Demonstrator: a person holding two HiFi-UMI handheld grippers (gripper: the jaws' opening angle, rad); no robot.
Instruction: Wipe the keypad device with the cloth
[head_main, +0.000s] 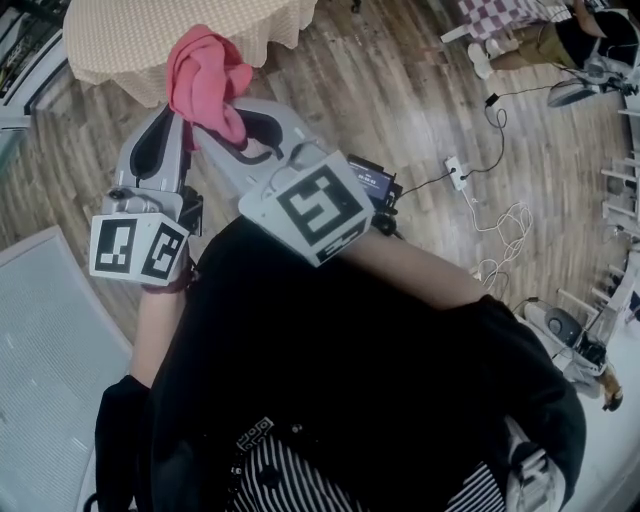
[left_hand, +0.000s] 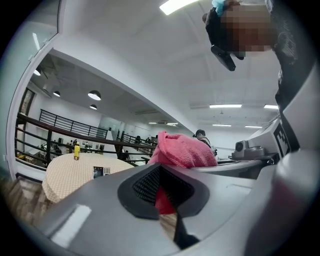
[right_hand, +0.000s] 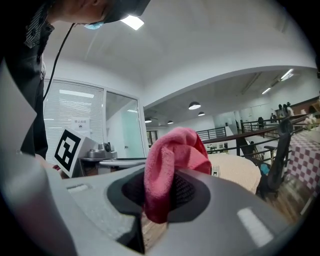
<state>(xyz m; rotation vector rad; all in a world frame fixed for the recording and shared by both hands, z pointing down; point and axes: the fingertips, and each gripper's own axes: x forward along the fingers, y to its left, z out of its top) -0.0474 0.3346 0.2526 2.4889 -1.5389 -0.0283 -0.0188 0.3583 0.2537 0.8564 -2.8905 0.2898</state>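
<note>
The cloth (head_main: 205, 72), pink, soft and light, is bunched in mid-air, near the covered table (head_main: 120, 40). The right gripper (right_hand: 158, 196) has its jaws closed on a fold. The left gripper (left_hand: 163, 198) appears to nip another. Being limp, the cloth is best gripped at a thick bunch; thin edges would likely slip.

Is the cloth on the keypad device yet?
No, the pink cloth hangs pinched in the right tongs, while the keypad device lies on the distant round table.
</note>
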